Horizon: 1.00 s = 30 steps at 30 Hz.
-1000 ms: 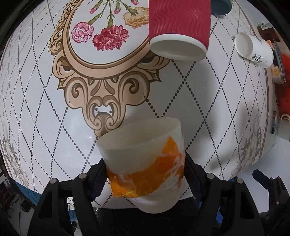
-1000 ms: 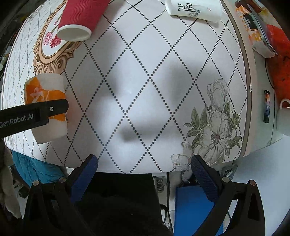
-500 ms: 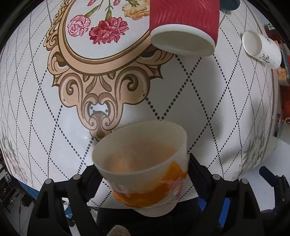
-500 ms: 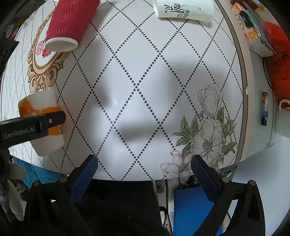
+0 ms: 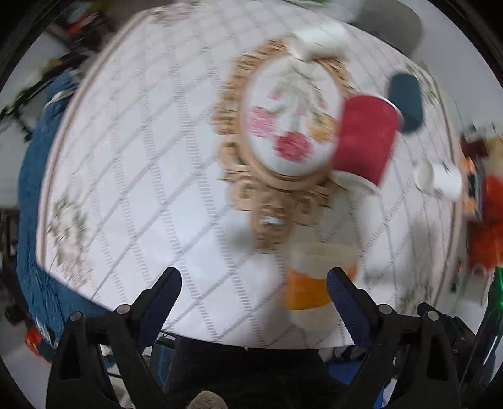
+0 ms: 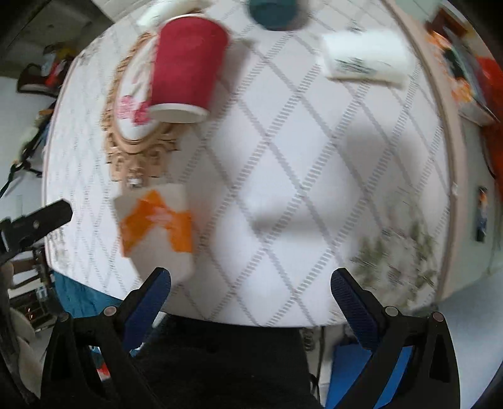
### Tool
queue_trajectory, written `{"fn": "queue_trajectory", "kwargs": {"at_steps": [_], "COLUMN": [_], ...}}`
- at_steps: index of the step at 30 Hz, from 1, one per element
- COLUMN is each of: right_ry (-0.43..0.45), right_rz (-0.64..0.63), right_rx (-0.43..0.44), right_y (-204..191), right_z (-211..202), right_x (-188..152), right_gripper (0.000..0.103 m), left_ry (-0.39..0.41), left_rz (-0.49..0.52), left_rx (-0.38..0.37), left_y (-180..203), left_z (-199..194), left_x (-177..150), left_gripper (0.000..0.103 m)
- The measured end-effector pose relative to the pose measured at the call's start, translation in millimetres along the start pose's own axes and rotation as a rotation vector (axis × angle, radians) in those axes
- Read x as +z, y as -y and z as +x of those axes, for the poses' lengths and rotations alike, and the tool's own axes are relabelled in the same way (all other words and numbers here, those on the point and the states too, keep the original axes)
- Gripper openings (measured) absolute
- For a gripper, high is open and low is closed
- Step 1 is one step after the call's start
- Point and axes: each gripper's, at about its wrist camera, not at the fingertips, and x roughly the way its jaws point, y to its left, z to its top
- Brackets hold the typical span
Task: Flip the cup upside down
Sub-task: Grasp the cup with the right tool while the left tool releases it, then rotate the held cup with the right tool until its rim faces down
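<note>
The white and orange paper cup is on the table near the front edge, free of both grippers. In the right wrist view it shows at left; blur hides which end is up. My left gripper is open and empty, to the left of the cup and pulled back. Its right finger is just beside the cup. My right gripper is open and empty above the table's front edge, to the right of the cup.
A red ribbed cup lies on its side behind the orange cup. A white printed cup lies at the right, a dark teal cup at the back. The round table has a patterned cloth. Clutter sits off its right edge.
My left gripper has let go of the white and orange cup, opened wide and pulled back and to the left. Both cameras are moving, so the frames are blurred.
</note>
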Motion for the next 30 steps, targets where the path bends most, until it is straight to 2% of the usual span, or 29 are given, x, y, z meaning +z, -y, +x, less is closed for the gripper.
{"fn": "queue_trajectory", "kwargs": {"at_steps": [4, 6, 10, 15, 24, 26, 28, 30], "right_ry": [-0.011, -0.015, -0.032, -0.051, -0.038, -0.028, -0.005, 0.030], "right_rz": [-0.015, -0.023, -0.040, -0.049, -0.067, -0.130, -0.250, -0.406], "right_rx": [0.070, 0.085, 0.069, 0.038, 0.008, -0.034, -0.099, -0.192], "right_y": [-29.3, -47.0, -75.9, -88.1, -93.8, -100.8, -112.1, -127.0], "right_z": [12.4, 16.2, 26.8, 33.4, 23.5, 13.0, -2.3, -15.0], "right_x": [5.5, 6.0, 6.9, 1.7, -2.6, -3.4, -4.7, -7.7], "right_gripper": [0.099, 0.095, 0.085, 0.076, 0.074, 0.074, 0.076, 0.084], "left_ry": [-0.030, -0.041, -0.056, -0.049, -0.031, -0.013, 0.001, 0.013], "left_rz": [-0.076, -0.097, -0.117, -0.114, -0.094, -0.089, -0.090, -0.093], "left_rx": [0.021, 0.032, 0.032, 0.021, 0.009, 0.013, 0.009, 0.007], "left_y": [-36.9, -48.4, -70.9, -82.6, -92.0, -93.8, -97.0, -99.8], "left_z": [6.8, 6.8, 13.4, 14.7, 18.0, 16.4, 14.9, 15.0], "left_x": [-2.1, -6.1, -14.2, -17.9, -18.2, -17.9, -17.3, -17.1], "left_gripper": [0.094, 0.094, 0.094, 0.094, 0.094, 0.095, 0.096, 0.096]}}
